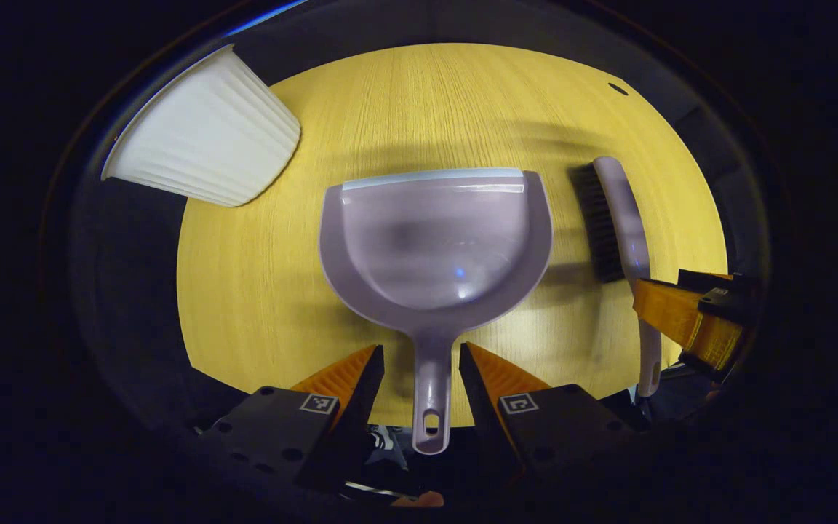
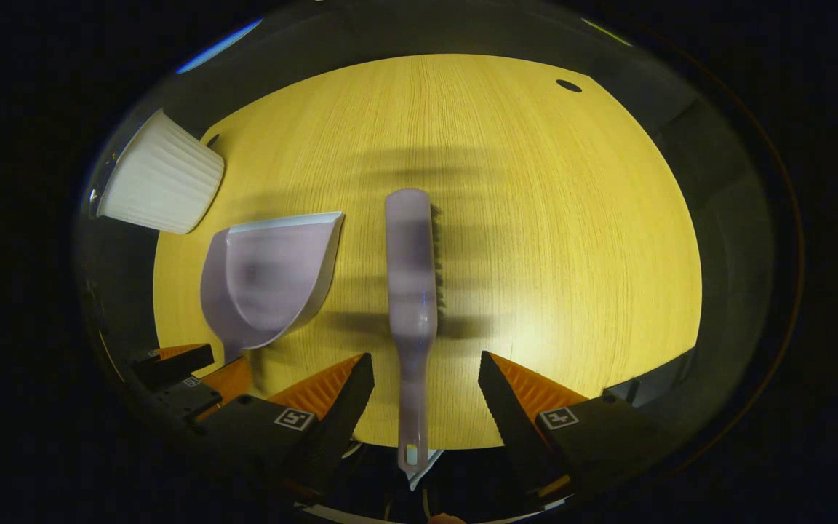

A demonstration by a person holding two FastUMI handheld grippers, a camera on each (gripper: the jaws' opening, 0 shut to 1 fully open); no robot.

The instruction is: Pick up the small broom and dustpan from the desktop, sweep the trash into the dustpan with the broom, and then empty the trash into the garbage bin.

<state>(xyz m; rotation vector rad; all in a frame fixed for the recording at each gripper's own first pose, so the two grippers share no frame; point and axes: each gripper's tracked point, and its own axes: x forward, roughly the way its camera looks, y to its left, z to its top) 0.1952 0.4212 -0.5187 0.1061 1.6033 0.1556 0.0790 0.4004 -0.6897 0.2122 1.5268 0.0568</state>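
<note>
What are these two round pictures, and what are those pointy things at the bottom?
The pointy things are the fingers of two grabbing tools that a person holds, one in each hand. A small camera rides on each tool and looks forward along its fingers, which is why the pictures look round and bent.

In the left gripper view, the left gripper is open, with the handle of the dustpan between its fingers. In the right gripper view, the right gripper is open too, with the handle of the small broom between its fingers. Neither tool is squeezing anything yet.

Both lie on a yellow wooden desktop. At its far left edge is a white ribbed garbage bin. I can't spot any trash on the desktop.
</note>
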